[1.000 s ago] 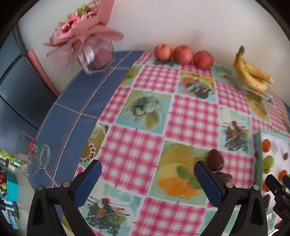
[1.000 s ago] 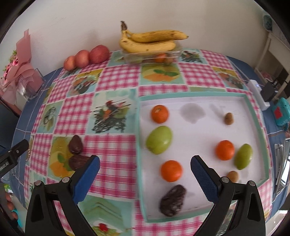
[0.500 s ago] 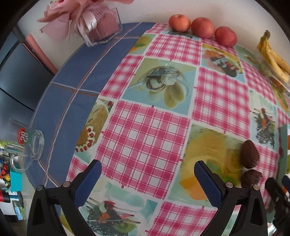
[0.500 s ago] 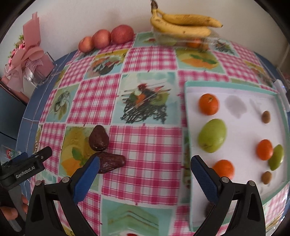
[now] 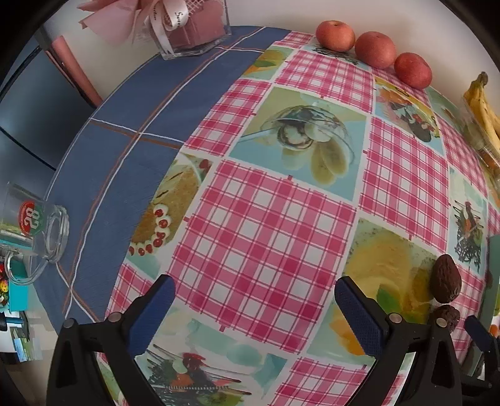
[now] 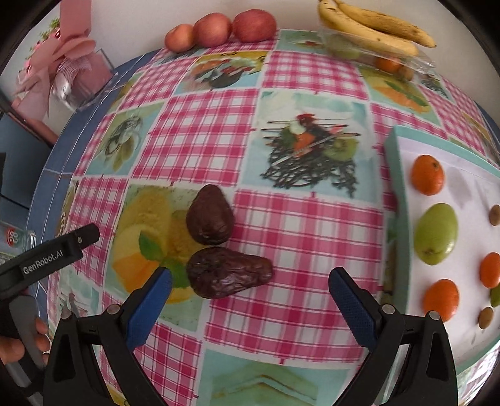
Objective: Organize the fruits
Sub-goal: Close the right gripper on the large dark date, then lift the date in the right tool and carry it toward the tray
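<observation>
Two dark avocados (image 6: 210,215) are seen touching on the tablecloth (image 6: 300,231), three apples (image 6: 212,29) behind, both grippers (image 6: 250,289) (image 5: 254,296) held wide apart, empty.

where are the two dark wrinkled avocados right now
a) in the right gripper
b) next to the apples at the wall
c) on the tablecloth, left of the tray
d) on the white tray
c: both dark avocados lie on the checked tablecloth, left of the white tray, ahead of the open right gripper.
</observation>
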### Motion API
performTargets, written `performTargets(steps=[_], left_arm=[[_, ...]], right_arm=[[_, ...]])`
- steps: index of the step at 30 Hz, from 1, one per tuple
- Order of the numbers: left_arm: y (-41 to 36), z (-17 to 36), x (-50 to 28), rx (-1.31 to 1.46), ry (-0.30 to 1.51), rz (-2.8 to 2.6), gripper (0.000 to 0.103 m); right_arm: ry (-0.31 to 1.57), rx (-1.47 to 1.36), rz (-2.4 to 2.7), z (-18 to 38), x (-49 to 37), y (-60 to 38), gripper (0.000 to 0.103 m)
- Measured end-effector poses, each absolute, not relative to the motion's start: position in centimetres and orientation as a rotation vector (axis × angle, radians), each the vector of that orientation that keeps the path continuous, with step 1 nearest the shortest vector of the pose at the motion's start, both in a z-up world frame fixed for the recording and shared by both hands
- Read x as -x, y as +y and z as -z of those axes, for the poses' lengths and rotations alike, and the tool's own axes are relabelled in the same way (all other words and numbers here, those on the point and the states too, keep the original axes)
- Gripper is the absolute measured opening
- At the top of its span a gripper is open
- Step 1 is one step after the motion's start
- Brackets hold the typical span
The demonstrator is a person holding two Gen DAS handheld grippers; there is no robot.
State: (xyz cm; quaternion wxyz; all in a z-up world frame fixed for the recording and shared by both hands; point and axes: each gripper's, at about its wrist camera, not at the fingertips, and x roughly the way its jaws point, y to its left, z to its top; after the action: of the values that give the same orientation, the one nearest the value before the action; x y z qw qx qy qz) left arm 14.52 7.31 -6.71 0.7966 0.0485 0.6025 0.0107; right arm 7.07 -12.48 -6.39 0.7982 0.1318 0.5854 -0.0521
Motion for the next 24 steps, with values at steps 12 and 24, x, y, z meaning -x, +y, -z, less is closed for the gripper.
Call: performTargets(steps=[12, 24], left_arm=[[6.9, 6.2, -14.5, -0.117, 1.283, -0.011, 0.103], [6.6, 6.0, -14.5, -0.136, 1.280, -0.005, 0.103]], right_arm=[[1.258, -0.243, 0.067, 6.7, -7.6, -11.1, 0.078], [1.250, -0.245, 0.056, 6.5, -7.5, -11.3, 0.059]])
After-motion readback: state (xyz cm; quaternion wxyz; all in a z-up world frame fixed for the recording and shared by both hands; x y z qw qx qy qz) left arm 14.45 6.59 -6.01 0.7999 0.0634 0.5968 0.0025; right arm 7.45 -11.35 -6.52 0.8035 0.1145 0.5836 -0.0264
